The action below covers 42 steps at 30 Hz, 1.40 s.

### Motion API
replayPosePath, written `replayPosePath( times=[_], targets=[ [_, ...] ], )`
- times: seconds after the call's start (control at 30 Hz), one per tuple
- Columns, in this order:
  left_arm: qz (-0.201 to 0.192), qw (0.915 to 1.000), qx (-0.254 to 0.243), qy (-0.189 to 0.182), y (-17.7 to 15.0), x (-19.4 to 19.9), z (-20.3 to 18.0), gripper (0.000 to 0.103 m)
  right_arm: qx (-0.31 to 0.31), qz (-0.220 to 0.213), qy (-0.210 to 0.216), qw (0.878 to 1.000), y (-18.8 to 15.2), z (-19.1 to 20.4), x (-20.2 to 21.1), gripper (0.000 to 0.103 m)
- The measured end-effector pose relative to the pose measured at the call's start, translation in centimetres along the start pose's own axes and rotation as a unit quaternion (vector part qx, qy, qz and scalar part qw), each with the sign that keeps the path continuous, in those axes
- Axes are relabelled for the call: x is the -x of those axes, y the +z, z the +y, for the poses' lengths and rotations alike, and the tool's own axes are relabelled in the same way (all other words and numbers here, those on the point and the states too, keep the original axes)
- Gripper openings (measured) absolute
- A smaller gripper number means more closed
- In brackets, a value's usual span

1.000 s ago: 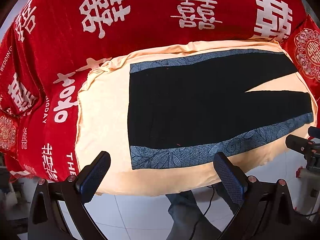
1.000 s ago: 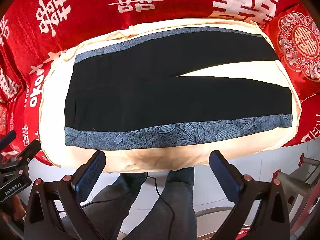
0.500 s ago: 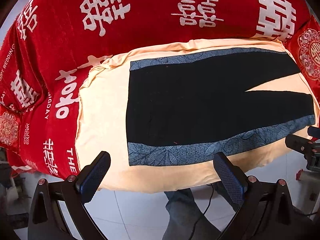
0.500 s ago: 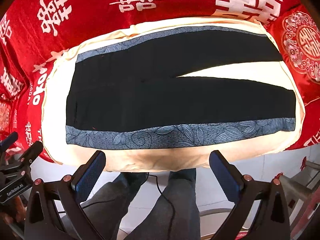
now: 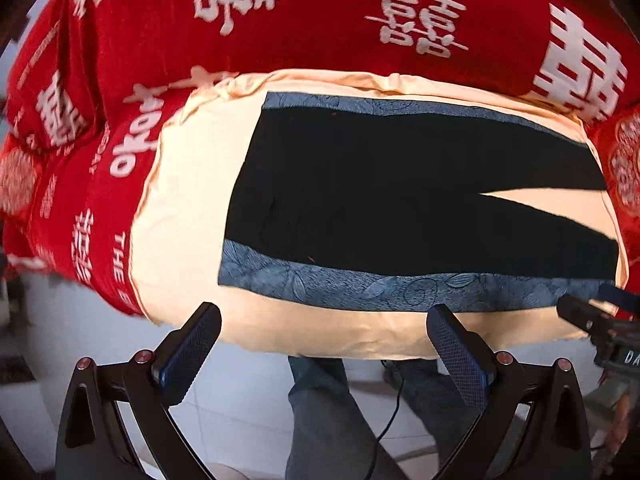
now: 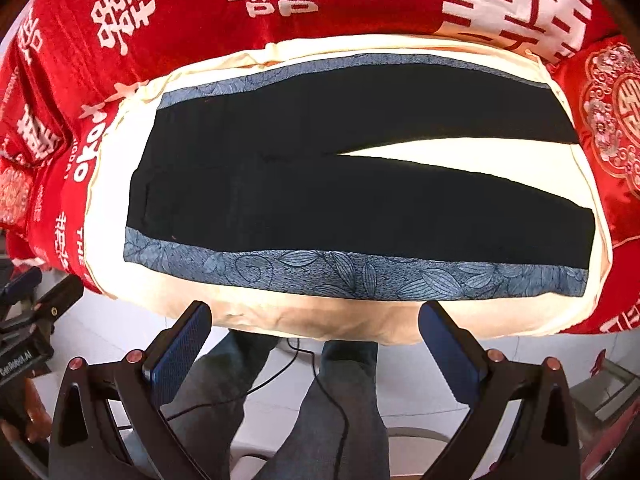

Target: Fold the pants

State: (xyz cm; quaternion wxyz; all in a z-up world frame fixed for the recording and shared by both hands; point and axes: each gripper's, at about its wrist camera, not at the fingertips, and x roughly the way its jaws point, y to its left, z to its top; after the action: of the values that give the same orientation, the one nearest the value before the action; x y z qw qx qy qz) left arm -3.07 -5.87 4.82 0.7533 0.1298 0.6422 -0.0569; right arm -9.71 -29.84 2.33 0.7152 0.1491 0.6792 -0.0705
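Note:
Black pants [image 5: 392, 192] with blue leaf-patterned side stripes lie flat on a cream cloth [image 5: 188, 208], waistband to the left, legs spread in a narrow V to the right. They also show in the right wrist view [image 6: 320, 196]. My left gripper [image 5: 324, 344] is open and empty, just short of the cloth's near edge, in front of the waist half. My right gripper [image 6: 316, 340] is open and empty at the near edge, in front of the middle of the pants. Neither touches the pants.
The cream cloth [image 6: 460, 160] covers a surface draped in red fabric with white characters [image 5: 320, 20]. The person's legs [image 6: 332, 408] and a black cable stand on the white tile floor below. The other gripper shows at each view's side [image 5: 592, 320], [image 6: 32, 320].
Both grippers have moved closer to the cloth's near edge; the left view has shifted leftward and shows motion blur. The pants have not moved.

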Motion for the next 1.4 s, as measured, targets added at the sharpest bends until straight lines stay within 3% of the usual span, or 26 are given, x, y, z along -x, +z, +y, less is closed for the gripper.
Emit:
replayPosePath(
  times=[0.3, 0.37, 0.4, 0.47, 0.53, 0.6, 0.67, 0.73, 0.97, 1.03, 1.23, 1.27, 1.33, 1.4],
  targets=[
    [0.026, 0.9993, 0.021, -0.016, -0.3, -3.0, 1.4, 0.103, -0.024, 0.015, 0.034, 0.999, -0.7, -1.2, -2.6, 0.103],
    [0.025, 0.9990, 0.026, -0.028, -0.2, -4.3, 2.5, 0.103, -0.034, 0.011, 0.059, 0.998, -1.0, -0.8, -3.5, 0.103],
    [0.033, 0.9987, 0.038, -0.011, -0.2, -5.1, 3.1, 0.103, -0.045, 0.008, 0.081, 0.996, -1.1, -0.6, -4.3, 0.103],
    [0.033, 0.9982, 0.045, -0.022, -0.4, -7.1, 4.5, 0.103, -0.066, 0.004, 0.137, 0.988, -1.5, -0.2, -5.9, 0.103],
    [0.036, 0.9972, 0.052, -0.040, -0.8, -9.4, 5.8, 0.103, -0.086, 0.017, 0.213, 0.973, -1.9, 0.4, -8.7, 0.103],
    [0.043, 0.9957, 0.061, -0.055, -1.5, -11.9, 7.0, 0.103, -0.106, 0.023, 0.254, 0.961, -2.5, 0.8, -11.1, 0.102],
    [0.049, 0.9934, 0.070, -0.076, -2.2, -14.4, 8.1, 0.103, -0.121, 0.029, 0.286, 0.950, -3.2, 1.4, -13.6, 0.092],
    [0.052, 0.9908, 0.078, -0.097, -2.8, -16.5, 8.8, 0.103, -0.131, 0.040, 0.319, 0.938, -4.2, 2.0, -16.5, 0.072],
    [0.062, 0.9766, 0.098, -0.181, -4.5, -21.5, 9.5, 0.103, -0.169, 0.030, 0.383, 0.908, -6.2, 1.6, -23.6, 0.071],
    [0.063, 0.9725, 0.103, -0.199, -4.6, -22.1, 9.4, 0.103, -0.182, 0.019, 0.399, 0.899, -6.4, 0.9, -24.5, 0.071],
    [0.056, 0.9691, 0.101, -0.218, -4.0, -22.9, 8.8, 0.103, -0.226, -0.034, 0.467, 0.854, -5.7, -0.3, -24.3, 0.071],
    [0.056, 0.9679, 0.104, -0.222, -4.0, -22.9, 8.9, 0.103, -0.239, -0.045, 0.480, 0.843, -5.2, -0.5, -23.9, 0.071],
    [0.063, 0.9611, 0.122, -0.240, -4.0, -22.8, 9.2, 0.103, -0.252, -0.059, 0.500, 0.826, -4.6, -0.7, -22.7, 0.071],
    [0.070, 0.9476, 0.156, -0.270, -4.0, -22.7, 9.8, 0.103, -0.245, -0.076, 0.520, 0.815, -3.9, -0.4, -20.4, 0.071]
  ],
)
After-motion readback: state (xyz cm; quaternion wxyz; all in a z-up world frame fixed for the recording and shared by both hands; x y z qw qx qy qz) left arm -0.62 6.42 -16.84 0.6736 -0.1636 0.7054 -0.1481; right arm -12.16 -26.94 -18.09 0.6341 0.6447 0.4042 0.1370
